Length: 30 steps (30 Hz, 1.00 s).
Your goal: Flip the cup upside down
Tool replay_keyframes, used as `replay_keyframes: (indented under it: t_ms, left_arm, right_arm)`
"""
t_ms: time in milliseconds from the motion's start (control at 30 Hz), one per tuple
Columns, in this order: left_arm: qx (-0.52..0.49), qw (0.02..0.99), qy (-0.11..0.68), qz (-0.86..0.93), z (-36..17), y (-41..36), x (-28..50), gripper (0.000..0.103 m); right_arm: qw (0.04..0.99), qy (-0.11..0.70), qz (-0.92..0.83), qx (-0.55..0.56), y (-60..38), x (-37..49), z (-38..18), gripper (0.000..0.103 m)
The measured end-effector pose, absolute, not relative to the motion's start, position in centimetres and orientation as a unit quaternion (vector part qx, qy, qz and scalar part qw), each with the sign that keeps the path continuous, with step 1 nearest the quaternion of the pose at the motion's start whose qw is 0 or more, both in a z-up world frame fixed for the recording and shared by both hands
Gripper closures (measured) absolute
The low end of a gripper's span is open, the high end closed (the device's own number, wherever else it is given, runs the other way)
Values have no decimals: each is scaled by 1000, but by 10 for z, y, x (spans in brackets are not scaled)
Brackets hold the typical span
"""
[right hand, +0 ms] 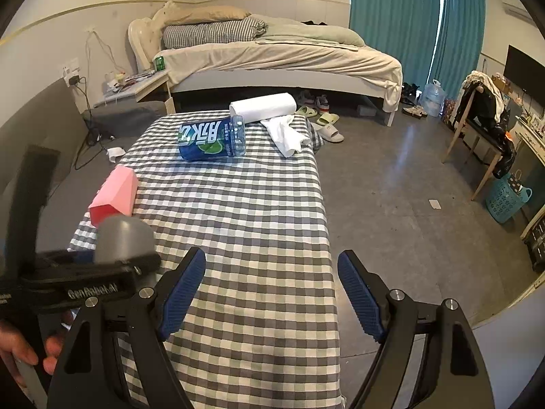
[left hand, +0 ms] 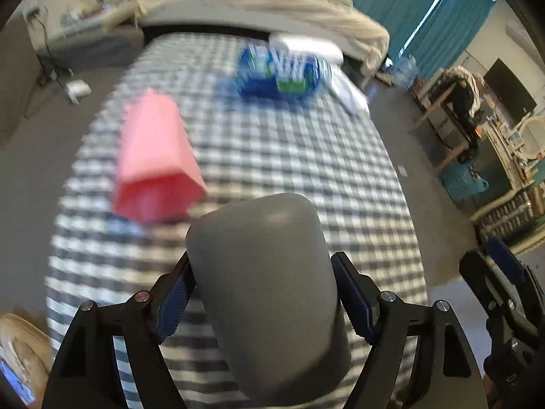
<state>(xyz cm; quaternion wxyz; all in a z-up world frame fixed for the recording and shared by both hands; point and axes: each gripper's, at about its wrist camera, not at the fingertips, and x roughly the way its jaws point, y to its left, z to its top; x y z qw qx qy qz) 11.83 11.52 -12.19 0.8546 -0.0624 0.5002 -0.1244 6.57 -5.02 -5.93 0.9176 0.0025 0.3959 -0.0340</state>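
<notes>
My left gripper (left hand: 264,293) is shut on a grey cup (left hand: 269,286) and holds it above the checkered table (left hand: 306,170), its closed rounded bottom pointing away from the camera. The left wrist view is blurred by motion. In the right wrist view the grey cup (right hand: 122,235) shows at the left, held in the left gripper (right hand: 102,266) over the table's near left corner. My right gripper (right hand: 272,293) is open and empty above the near end of the table (right hand: 259,204).
A pink box (right hand: 114,192) lies near the table's left edge. A blue bottle (right hand: 211,138) lies on its side at the far end, with a white roll (right hand: 264,105) and white cloth (right hand: 287,133). A bed (right hand: 279,64) stands beyond; floor lies right.
</notes>
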Motion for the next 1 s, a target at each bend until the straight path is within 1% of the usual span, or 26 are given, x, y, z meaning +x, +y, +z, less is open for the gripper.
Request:
replay_keyframes:
  t_ms: [67,200,333,433,533,667,767,1000]
  left_arm:
    - [-50,879,461,-110,-113,118,115,24]
    - [-23,915,395,-85,-113,120,107,25]
    - [21,924,371,-97,-125,108,94,27]
    - [35,920,375,-111,-127,98,87,29]
    - [23,911,391,-131,-128,100,83,30]
    - [2,901,409,-143,-129,105,83,27]
    - [-2,901,409,-142,-128,109,75,20]
    - [-2,898,418,-140,-137,108,73,20]
  right_arm:
    - [918,394,-35,2,-49,64,-58,23]
    - [919,392,-34,3,-47,62,-57,23]
    - [921,388,-31,4,-43,60,-55,23]
    - [924,382,-26,2,-40,57,-52,23]
    - [925,380,-26,4,-41,55,-51,23]
    - [925,378,-25,13,-42,50,-48,23]
    - [926,376,-27,11,-41,46,-46,23]
    - [925,378,-30,7,-40,40,-46,23]
